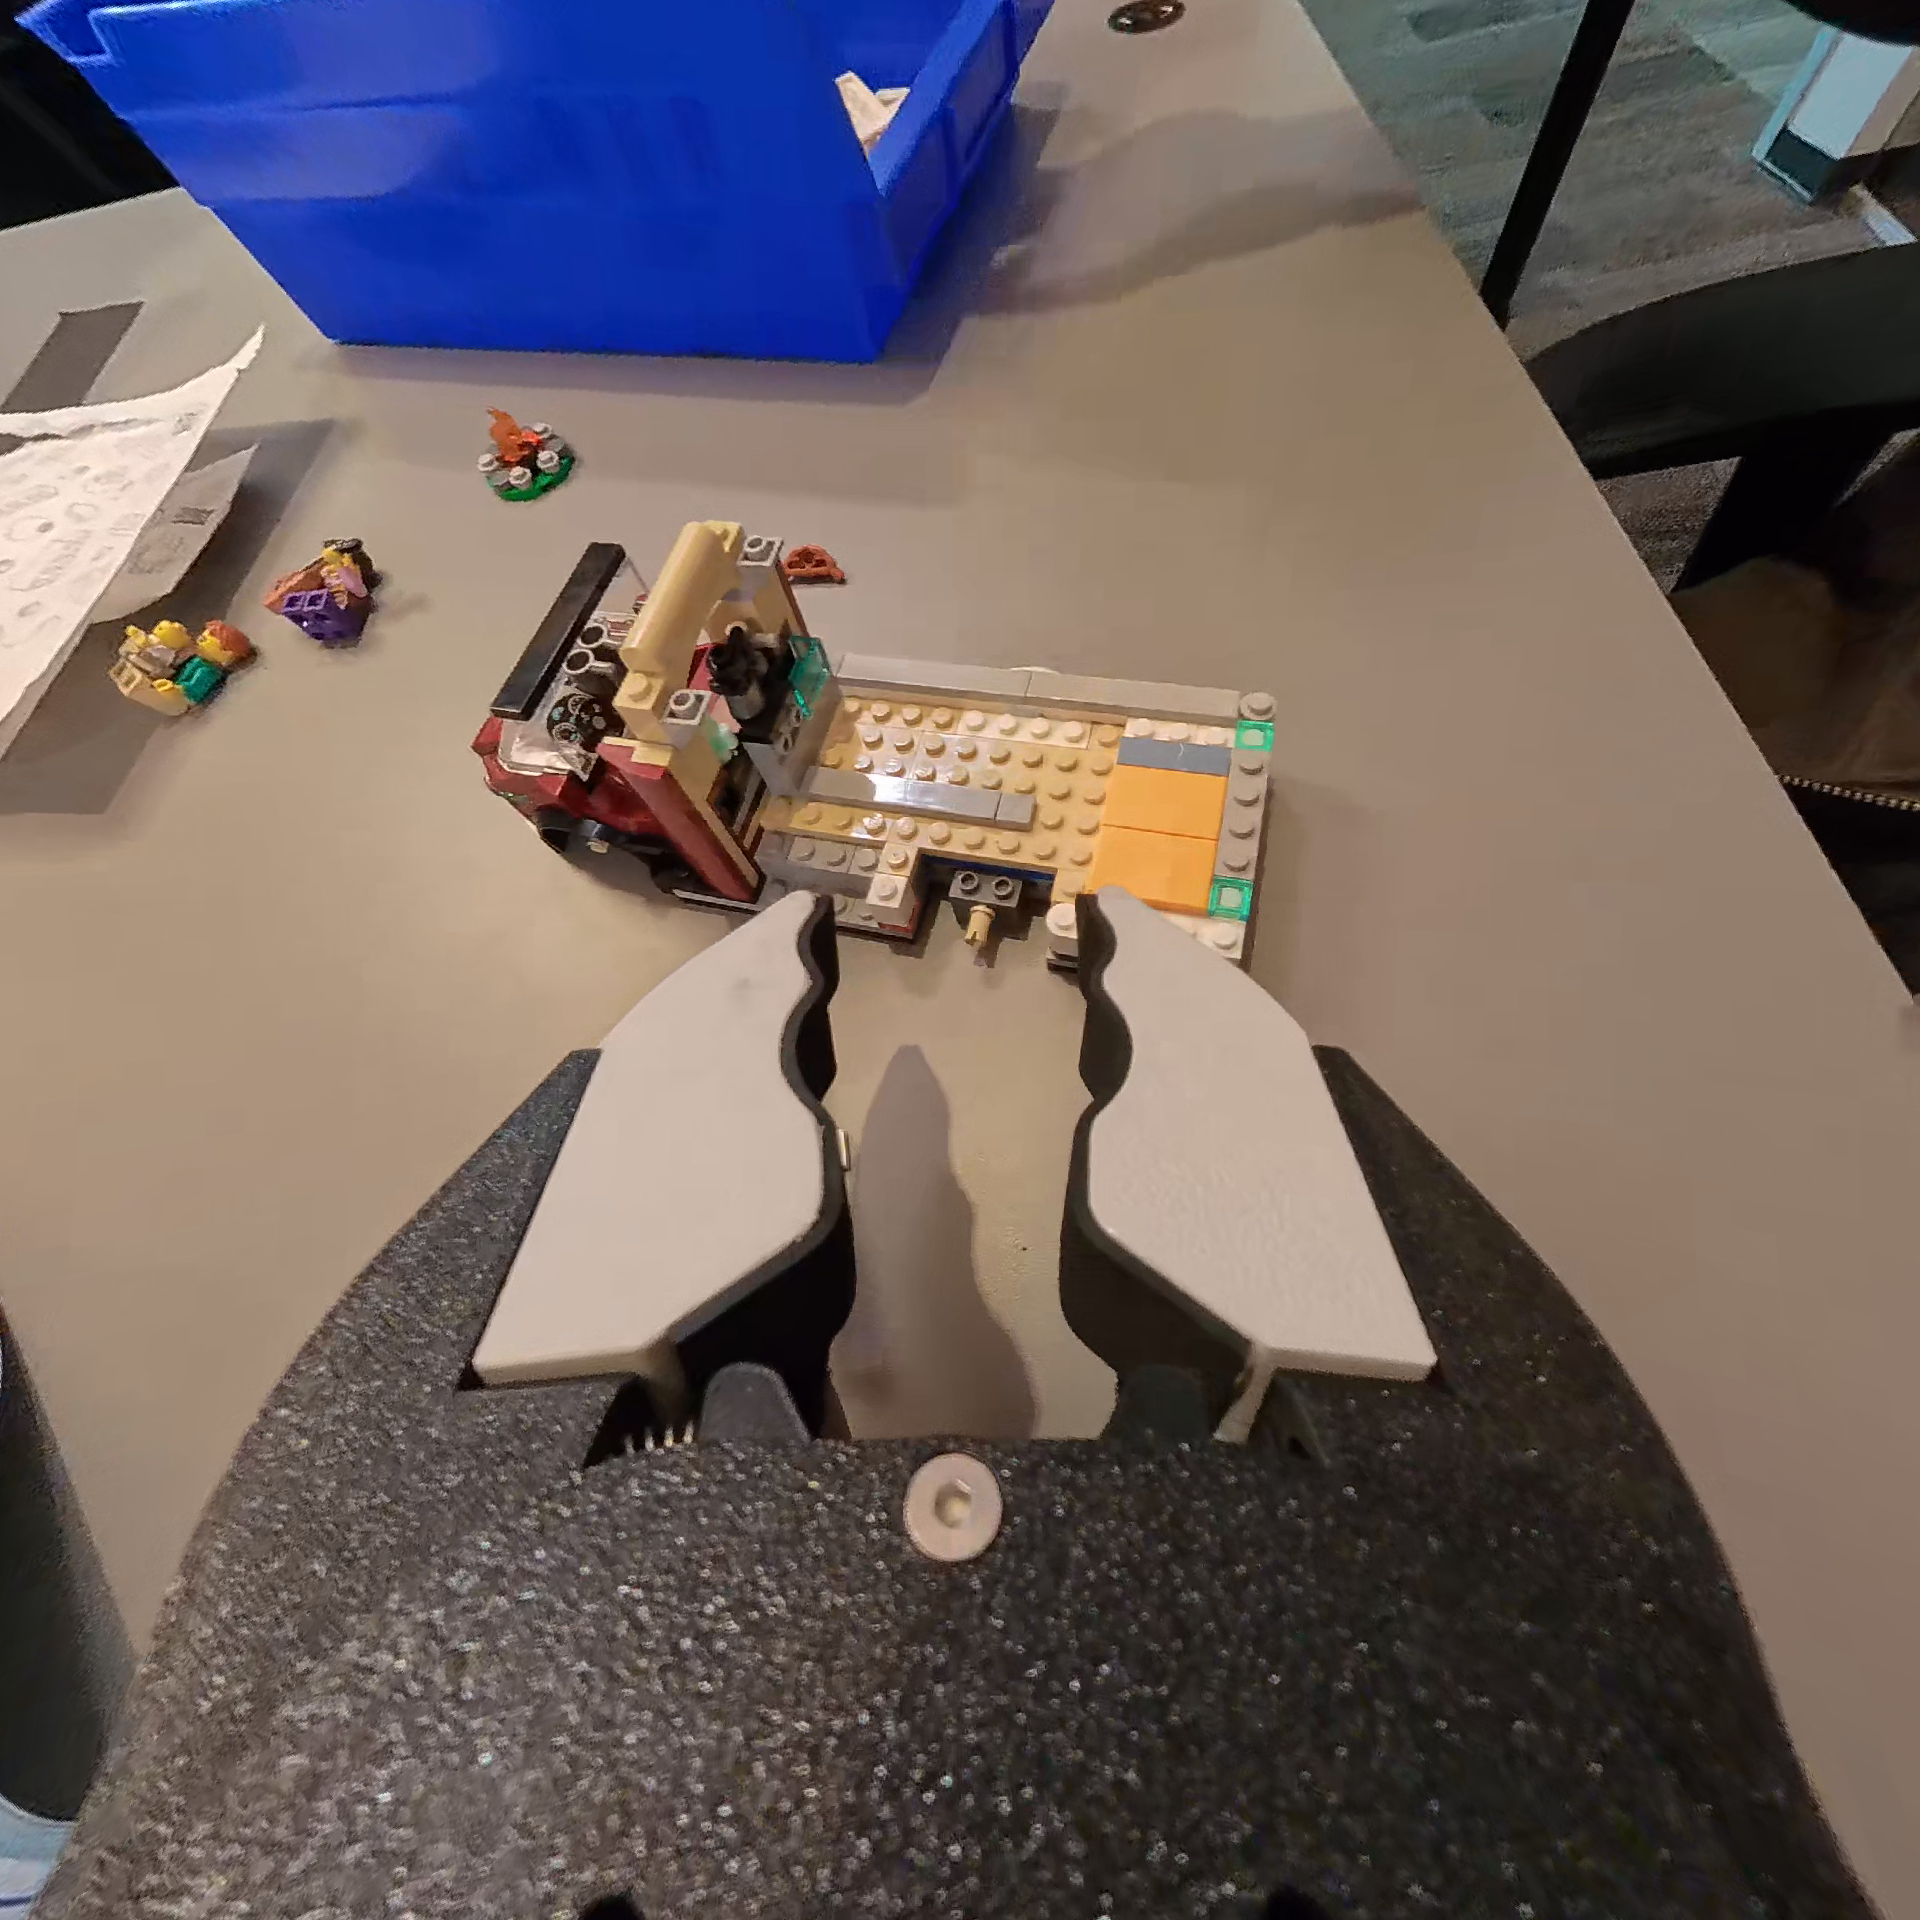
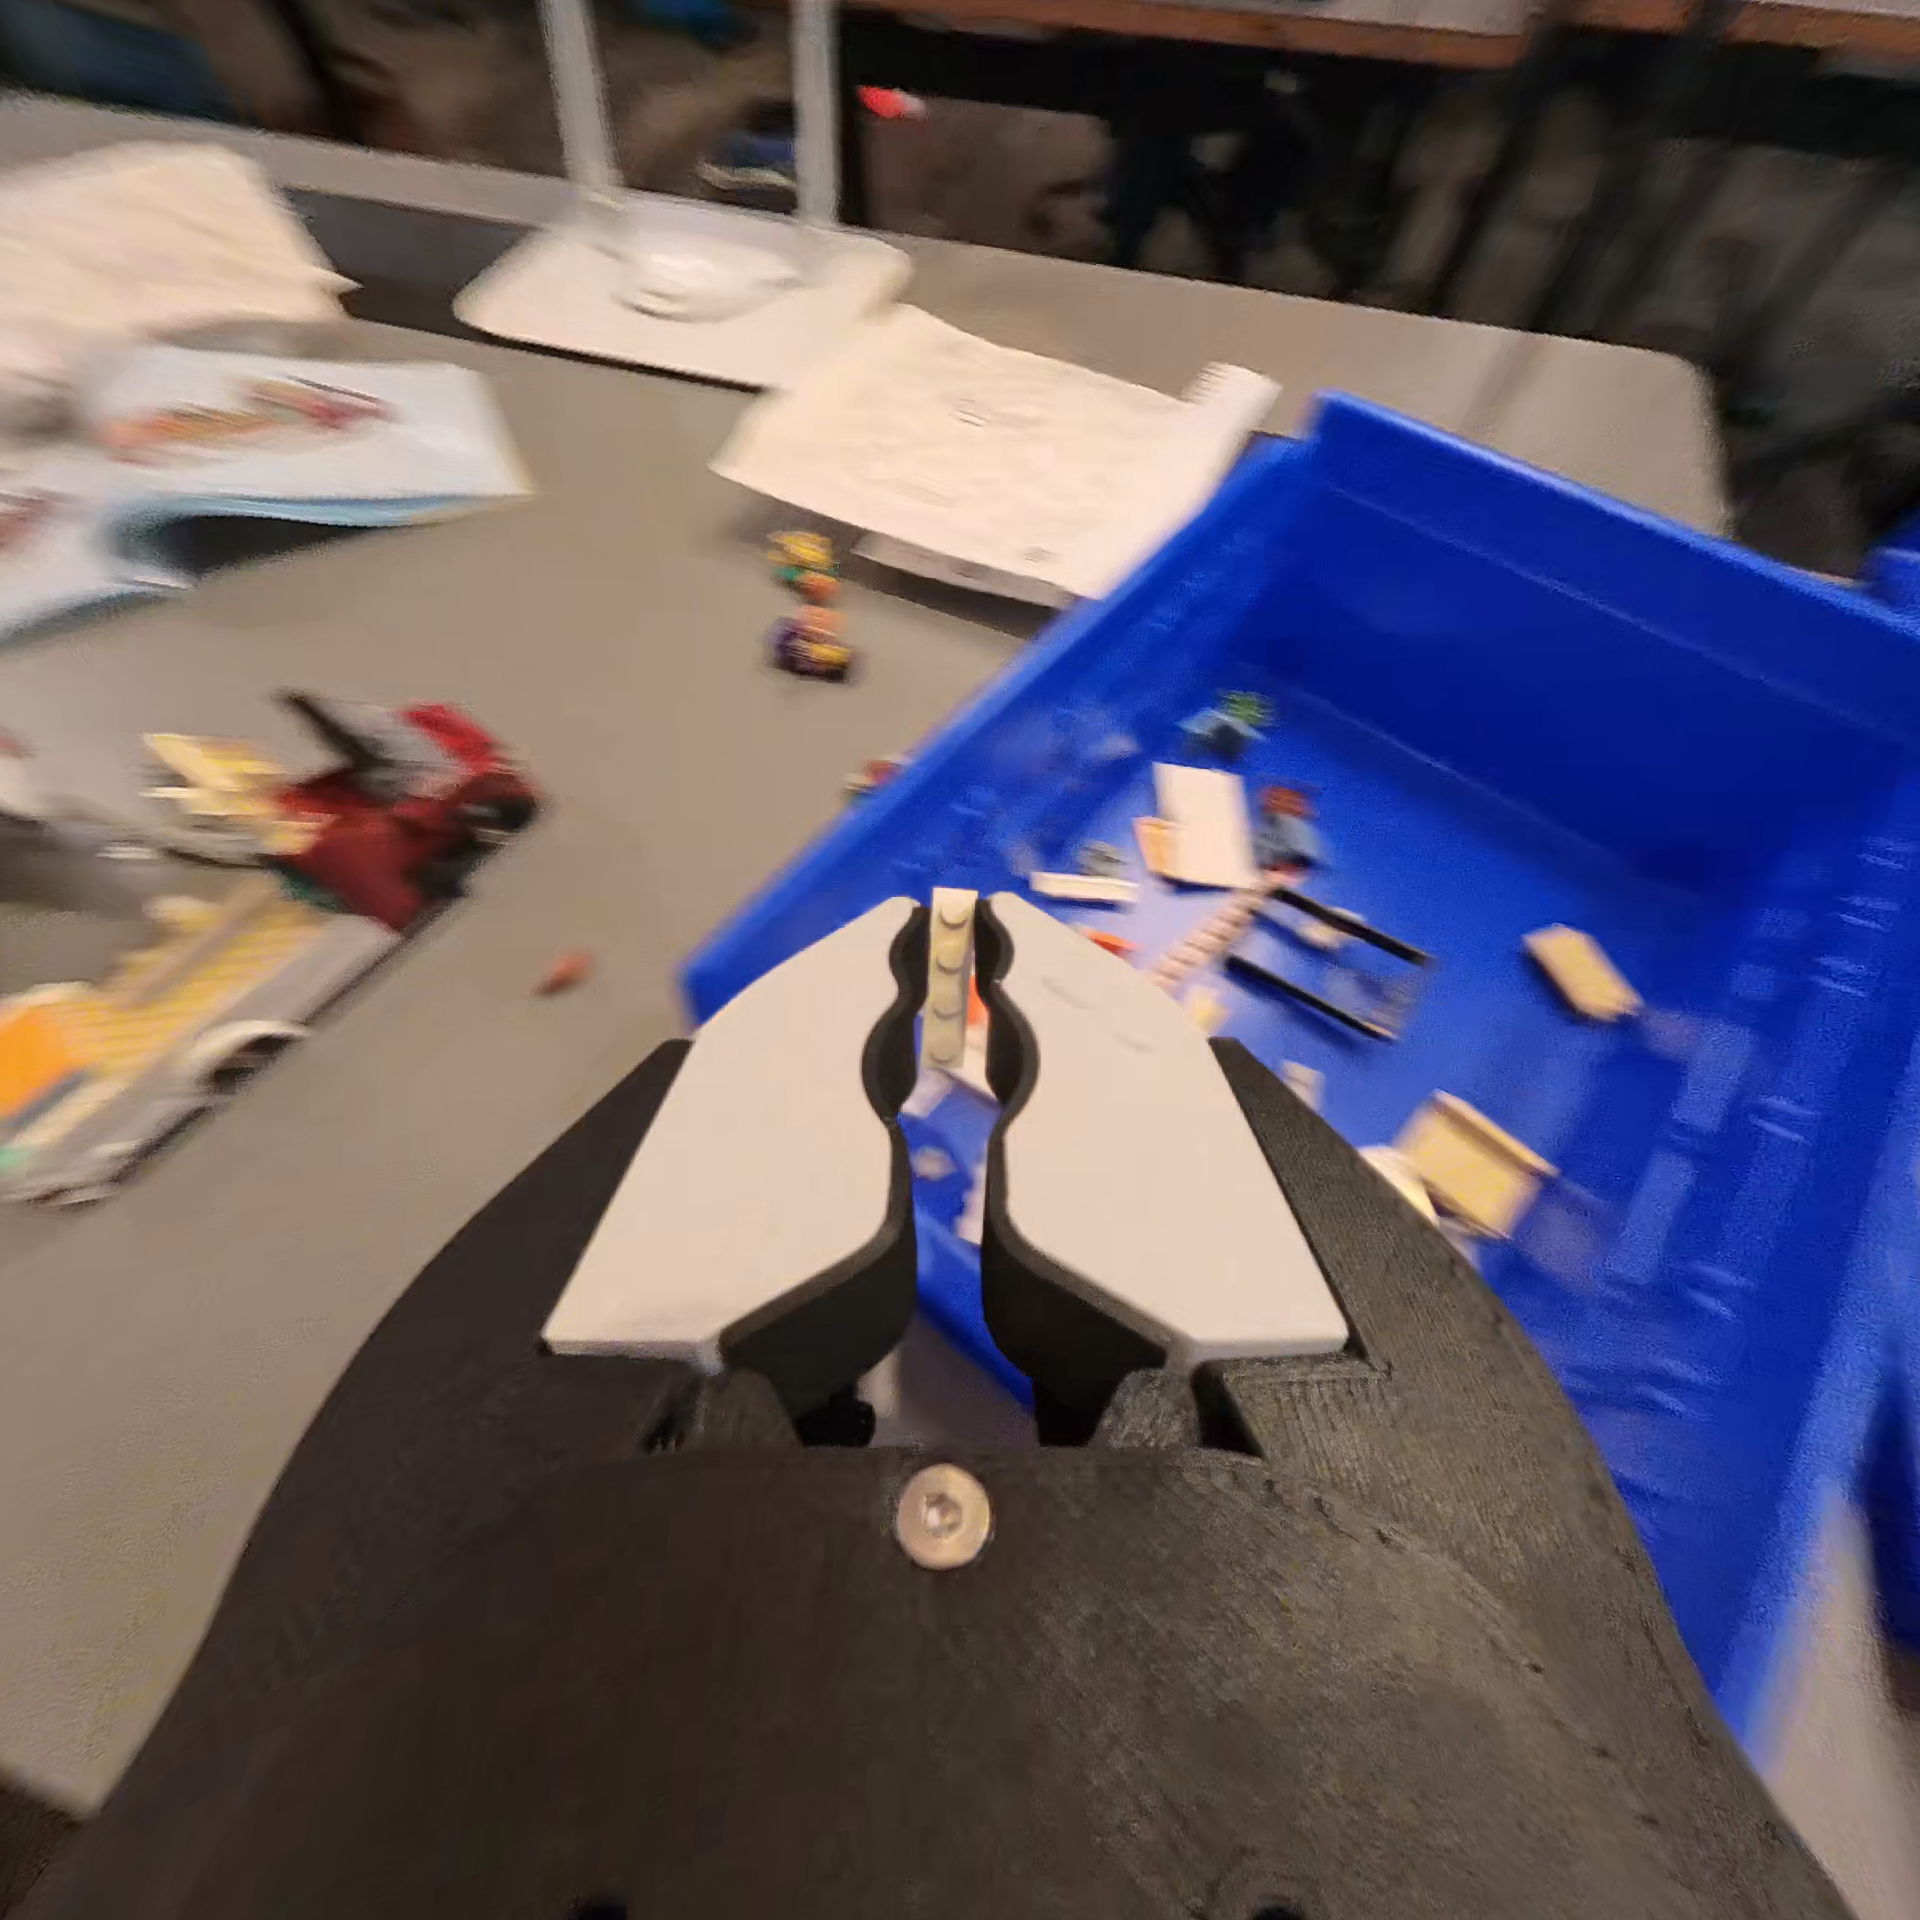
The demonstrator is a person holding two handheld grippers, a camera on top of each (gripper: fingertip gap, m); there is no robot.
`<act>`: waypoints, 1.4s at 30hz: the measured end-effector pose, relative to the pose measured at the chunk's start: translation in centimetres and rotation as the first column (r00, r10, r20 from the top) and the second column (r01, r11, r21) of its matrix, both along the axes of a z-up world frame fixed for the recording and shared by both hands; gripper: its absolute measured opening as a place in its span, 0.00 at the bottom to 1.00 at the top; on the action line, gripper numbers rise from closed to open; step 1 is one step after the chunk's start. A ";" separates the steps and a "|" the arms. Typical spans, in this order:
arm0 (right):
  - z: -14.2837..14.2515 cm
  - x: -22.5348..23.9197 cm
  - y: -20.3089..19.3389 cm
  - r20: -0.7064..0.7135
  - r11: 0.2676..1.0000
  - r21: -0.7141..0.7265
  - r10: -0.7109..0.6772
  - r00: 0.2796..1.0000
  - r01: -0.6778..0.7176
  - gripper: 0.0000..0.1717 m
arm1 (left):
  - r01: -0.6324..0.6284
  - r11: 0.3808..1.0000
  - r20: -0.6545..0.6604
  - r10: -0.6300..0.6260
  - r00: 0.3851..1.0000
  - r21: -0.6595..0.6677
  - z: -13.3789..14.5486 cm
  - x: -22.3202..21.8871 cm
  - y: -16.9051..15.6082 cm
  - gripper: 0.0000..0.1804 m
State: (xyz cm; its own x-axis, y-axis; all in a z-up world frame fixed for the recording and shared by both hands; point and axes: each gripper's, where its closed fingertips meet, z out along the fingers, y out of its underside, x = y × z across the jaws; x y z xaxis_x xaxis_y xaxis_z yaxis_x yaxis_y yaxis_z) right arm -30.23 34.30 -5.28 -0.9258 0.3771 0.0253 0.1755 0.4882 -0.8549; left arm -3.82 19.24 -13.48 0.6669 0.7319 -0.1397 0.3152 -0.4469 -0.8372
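- Plate (image 2: 952,977): a pale, studded strip, clamped edgewise between the right gripper's (image 2: 951,920) pads, above the near wall of the blue bin (image 2: 1558,644).
- Loose bricks lie in the bin ahead and to its right.
- Left gripper (image 1: 956,920): spread apart, holding nothing, fingertips at the near edge of the brick truck (image 1: 987,769).
- A tan pin (image 1: 979,923) lies between its tips, untouched.

Blue bin (image 1: 582,187), grey desk (image 1: 1247,468), tan studded brick model (image 1: 966,769) with orange tiles, dark red cab, pale grey studded plate (image 2: 951,977)
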 end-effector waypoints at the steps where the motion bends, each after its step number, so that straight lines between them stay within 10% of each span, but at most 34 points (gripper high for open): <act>1: -0.5 -1.5 0.9 -0.018 0.998 0.047 -0.051 0.999 0.052 0.05 | -0.003 1.000 0.003 0.003 1.000 -0.002 -0.1 -0.1 0.0 0.25; 7: -2.1 -1.4 -0.1 -0.052 0.990 0.139 -0.027 0.998 0.035 0.16 | -0.019 1.000 0.008 0.020 1.000 -0.013 -0.5 -0.3 -0.2 0.27; 15: -1.6 10.8 -10.8 -0.110 0.919 0.105 0.391 0.914 -0.380 0.19 | -0.229 0.972 -0.120 0.234 0.965 0.055 4.3 0.1 -7.1 0.34; 20: -1.4 14.4 -17.9 -0.128 0.858 0.039 0.513 0.849 -0.512 0.24 | -0.545 0.821 -0.145 0.568 0.810 0.169 6.8 3.2 -18.4 0.37; 26: -3.5 13.2 -23.3 -0.067 0.861 -0.013 0.506 0.860 -0.508 0.27 | -0.766 0.618 0.013 0.777 0.630 0.177 2.7 9.1 -27.6 0.40; 42: -6.5 8.1 -21.2 -0.116 0.934 -0.089 0.334 0.935 -0.345 0.18 | -0.853 0.480 0.064 0.863 0.501 0.205 1.3 11.1 -30.2 0.17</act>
